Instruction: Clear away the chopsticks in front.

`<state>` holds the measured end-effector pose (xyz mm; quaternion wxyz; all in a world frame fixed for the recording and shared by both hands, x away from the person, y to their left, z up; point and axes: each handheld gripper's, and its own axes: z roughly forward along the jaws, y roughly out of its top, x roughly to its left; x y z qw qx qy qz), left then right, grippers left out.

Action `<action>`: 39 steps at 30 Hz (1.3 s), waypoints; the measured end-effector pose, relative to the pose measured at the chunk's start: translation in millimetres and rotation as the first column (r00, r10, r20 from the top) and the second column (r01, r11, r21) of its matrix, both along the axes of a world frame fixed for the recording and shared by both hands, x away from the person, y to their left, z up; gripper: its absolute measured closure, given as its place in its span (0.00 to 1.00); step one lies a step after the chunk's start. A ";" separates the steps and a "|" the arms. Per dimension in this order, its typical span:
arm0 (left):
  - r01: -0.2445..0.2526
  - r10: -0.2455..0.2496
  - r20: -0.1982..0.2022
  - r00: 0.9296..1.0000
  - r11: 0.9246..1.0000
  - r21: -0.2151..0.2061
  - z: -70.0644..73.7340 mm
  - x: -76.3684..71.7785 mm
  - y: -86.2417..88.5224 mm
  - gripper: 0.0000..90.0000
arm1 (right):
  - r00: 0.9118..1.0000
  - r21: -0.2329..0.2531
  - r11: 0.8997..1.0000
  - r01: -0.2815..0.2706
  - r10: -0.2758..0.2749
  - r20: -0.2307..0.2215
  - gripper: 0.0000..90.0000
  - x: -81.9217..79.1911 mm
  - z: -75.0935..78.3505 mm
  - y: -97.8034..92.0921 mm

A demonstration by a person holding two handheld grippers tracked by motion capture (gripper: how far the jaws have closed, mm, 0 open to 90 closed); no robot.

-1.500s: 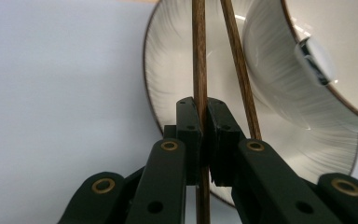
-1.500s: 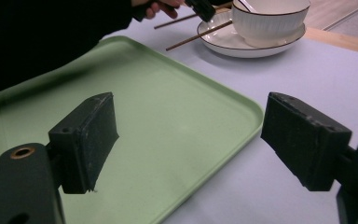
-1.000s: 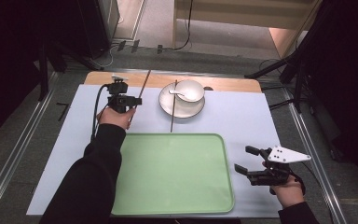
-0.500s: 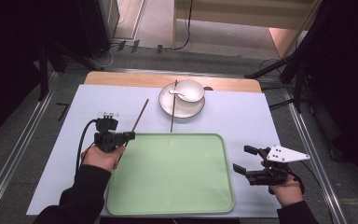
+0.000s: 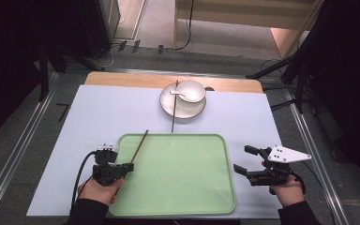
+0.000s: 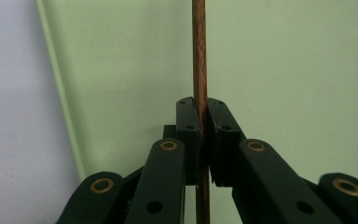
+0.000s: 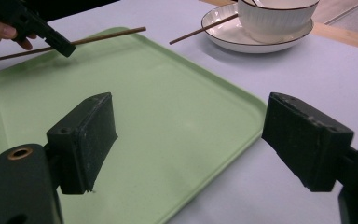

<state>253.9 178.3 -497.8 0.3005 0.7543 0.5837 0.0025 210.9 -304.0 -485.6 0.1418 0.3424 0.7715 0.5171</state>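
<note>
From the high view, the left gripper (image 5: 127, 166) clamps one thin brown wooden chopstick (image 5: 139, 145) over the left edge of the light green plastic tray (image 5: 178, 197), its long axis pointing up-right toward the far side. A second chopstick (image 5: 174, 112) leans on the white plate (image 5: 180, 111), which holds one white bowl (image 5: 193, 90). The right gripper (image 5: 246, 159) hangs with its jaws spread, holding nothing.

In the left gripper view, the chopstick (image 6: 199, 56) runs straight up between the clenched jaws.

In the right gripper view, both chopsticks (image 7: 102, 37) (image 7: 200, 29) lie beyond the parted jaws.

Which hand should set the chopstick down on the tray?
Left. The left gripper is already shut on the chopstick, holding it over the green tray's left edge. The right gripper is open with nothing held, beside the tray's right edge.
</note>
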 end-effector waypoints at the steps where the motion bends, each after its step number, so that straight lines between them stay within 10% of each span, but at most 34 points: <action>1: -0.006 0.006 -0.010 1.000 1.000 0.001 -2.6 -0.1 0.1 0.95 | 1.000 0.000 1.000 0.001 -0.001 -0.003 0.20 0.3 -0.1 0.3; 24: 0.031 -0.030 -0.029 0.999 1.000 0.007 -3.8 -4.1 2.9 0.82 | 1.000 0.000 1.000 0.000 0.000 -0.006 0.20 -0.9 0.3 0.0; 31: 0.106 -0.101 0.080 0.992 0.992 -0.063 18.2 13.9 6.6 0.63 | 1.000 0.007 1.000 0.004 -0.004 0.005 0.20 -2.2 1.6 -0.8; 39: 0.187 -0.179 0.179 0.967 0.982 -0.032 47.5 65.5 -11.2 0.42 | 1.000 0.009 1.000 0.011 -0.011 0.005 0.20 -2.3 2.4 -1.0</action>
